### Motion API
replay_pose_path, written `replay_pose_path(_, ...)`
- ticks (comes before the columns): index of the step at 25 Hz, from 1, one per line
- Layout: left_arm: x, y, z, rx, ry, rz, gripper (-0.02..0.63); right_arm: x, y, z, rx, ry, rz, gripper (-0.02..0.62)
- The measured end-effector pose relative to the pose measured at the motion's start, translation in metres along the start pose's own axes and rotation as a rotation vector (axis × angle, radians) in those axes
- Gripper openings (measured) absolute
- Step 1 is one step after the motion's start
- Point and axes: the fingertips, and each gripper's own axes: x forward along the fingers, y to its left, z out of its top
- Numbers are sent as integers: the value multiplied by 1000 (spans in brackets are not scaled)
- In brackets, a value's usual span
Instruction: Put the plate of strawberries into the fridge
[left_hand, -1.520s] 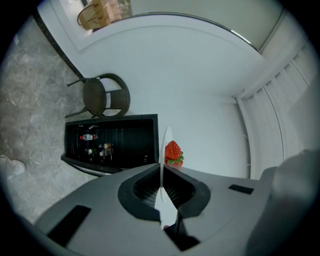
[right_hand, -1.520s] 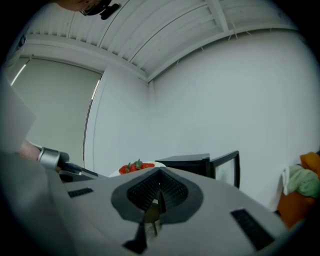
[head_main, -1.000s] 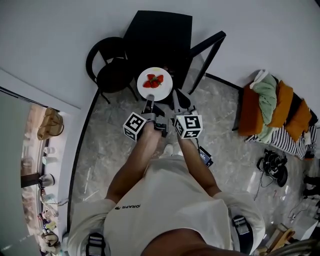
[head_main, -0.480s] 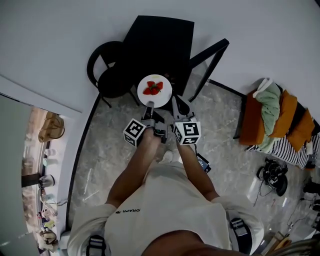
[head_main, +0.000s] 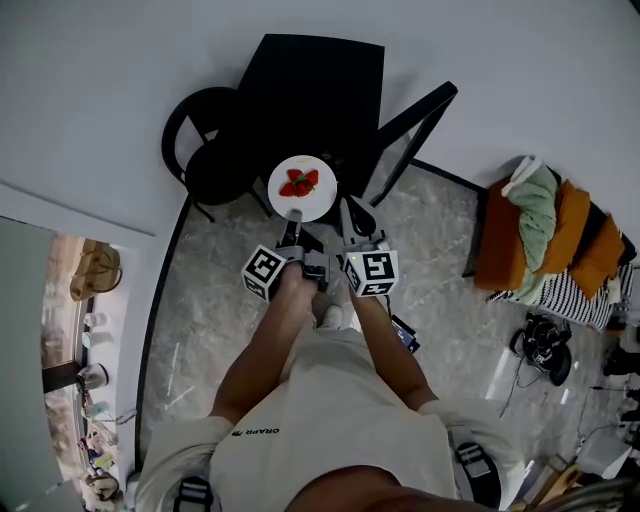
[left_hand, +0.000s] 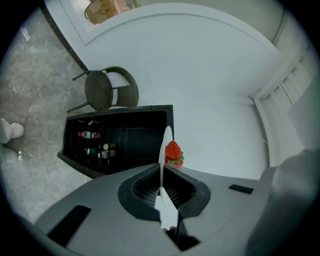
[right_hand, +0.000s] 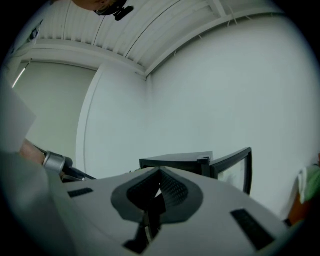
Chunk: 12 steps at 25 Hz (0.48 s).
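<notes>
White plate (head_main: 317, 206): pinched by its near rim in my left hand-held gripper, held about level above the floor, just in front of the fridge's open side. In the left gripper view I see it edge-on, a thin white line running up from between the pads.
Strawberries (head_main: 300, 184): red, bunched in the middle of the plate. From the left gripper view one shows its green leaves at the plate's far end.
Left hand-held gripper (head_main: 293, 215): jaws clamped tight on the plate's rim.
Right hand-held gripper (head_main: 350, 212): jaws together with nothing between them. It is just beside my left one, its tip close to the plate's right edge, and I cannot tell whether it touches.
Fridge (head_main: 318, 95): black and low, standing against the pale wall, with bottles (left_hand: 88, 135) on its inner racks.
Fridge door (head_main: 415, 118): swung open toward my right.
Chair (head_main: 205, 150): black, round-backed, just left of the fridge.
Floor (head_main: 230, 310): grey marble.
Heap of cloth (head_main: 550, 235): orange, green and striped pieces, well off to my right.
</notes>
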Motion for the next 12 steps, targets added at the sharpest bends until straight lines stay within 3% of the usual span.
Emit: replay_pose_path(12, 43, 30, 19, -26, 16, 40, 9, 42, -9, -34, 11, 25, -22, 12)
